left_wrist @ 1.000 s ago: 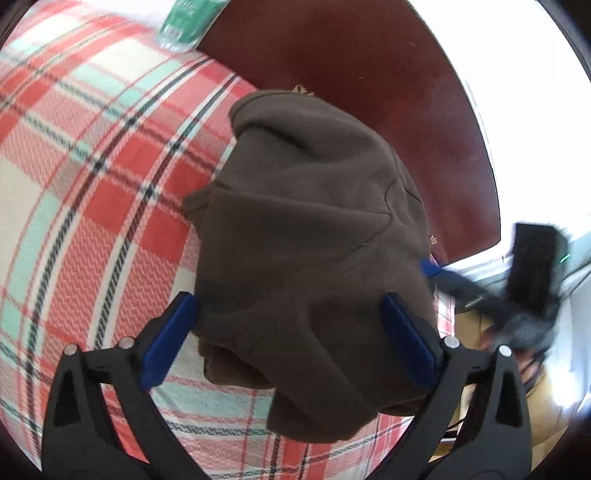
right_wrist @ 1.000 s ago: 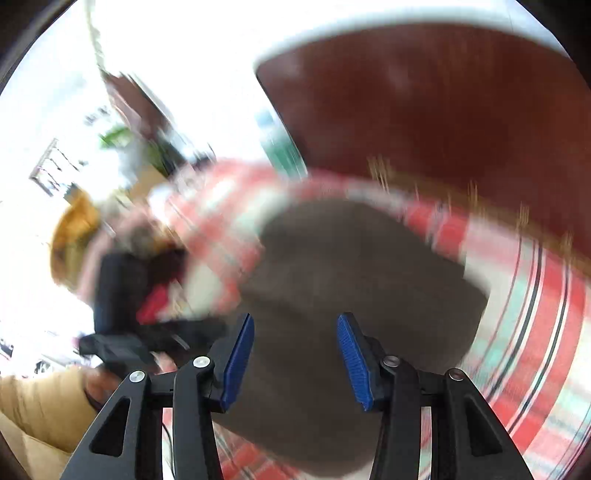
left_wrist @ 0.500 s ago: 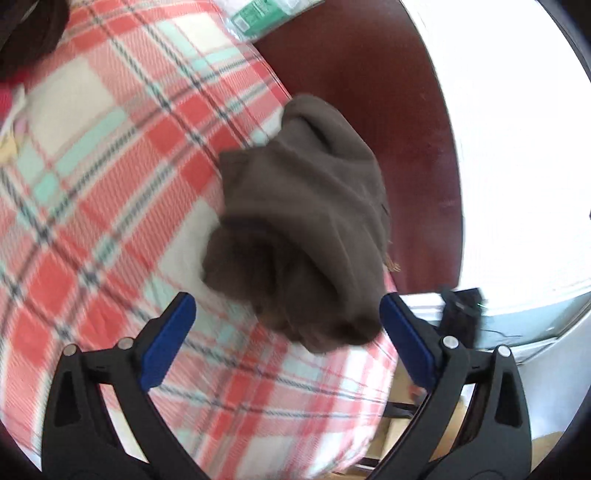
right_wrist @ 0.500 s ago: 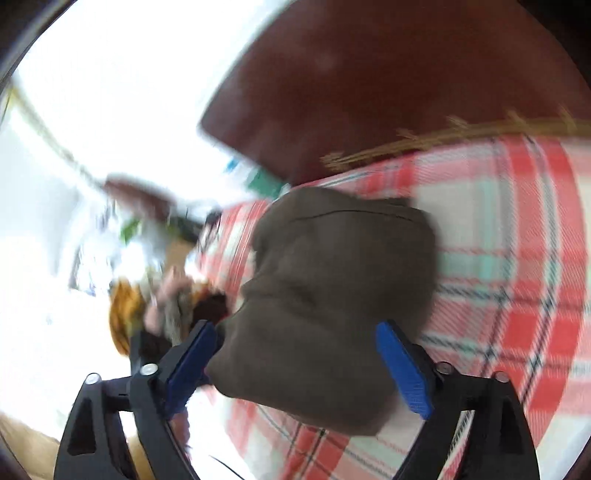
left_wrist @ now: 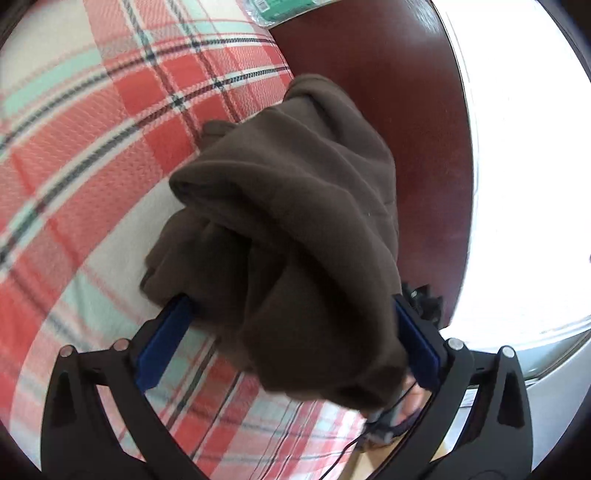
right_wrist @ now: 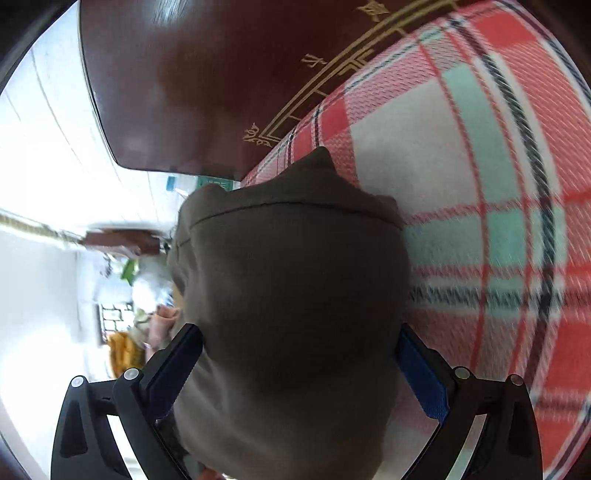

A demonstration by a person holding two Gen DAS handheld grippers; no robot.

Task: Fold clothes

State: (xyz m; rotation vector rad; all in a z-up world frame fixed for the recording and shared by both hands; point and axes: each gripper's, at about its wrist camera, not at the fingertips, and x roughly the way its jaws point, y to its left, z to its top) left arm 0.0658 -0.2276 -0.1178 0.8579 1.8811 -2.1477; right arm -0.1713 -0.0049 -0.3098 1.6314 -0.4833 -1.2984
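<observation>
A brown fleece garment [left_wrist: 295,229] lies bundled on a red, white and teal plaid bedcover [left_wrist: 92,147], near the bed's edge by the dark wooden headboard [left_wrist: 388,92]. My left gripper [left_wrist: 291,339] is wide open, its blue pads on either side of the bundle's near end. In the right wrist view the same garment [right_wrist: 295,295] fills the space between the wide-open pads of my right gripper [right_wrist: 295,373]. No pad visibly pinches cloth. The garment's underside is hidden.
The headboard [right_wrist: 192,81] with gold trim stands behind the bundle. A green package [left_wrist: 288,9] lies at the top of the bed. Beyond the bed's edge there is a bright room with clutter [right_wrist: 125,295]. The plaid cover [right_wrist: 480,184] stretches to the right.
Both grippers have moved closer, so the brown bundle now sits between each pair of pads. The right gripper opened wide over the last second. The left stayed open.
</observation>
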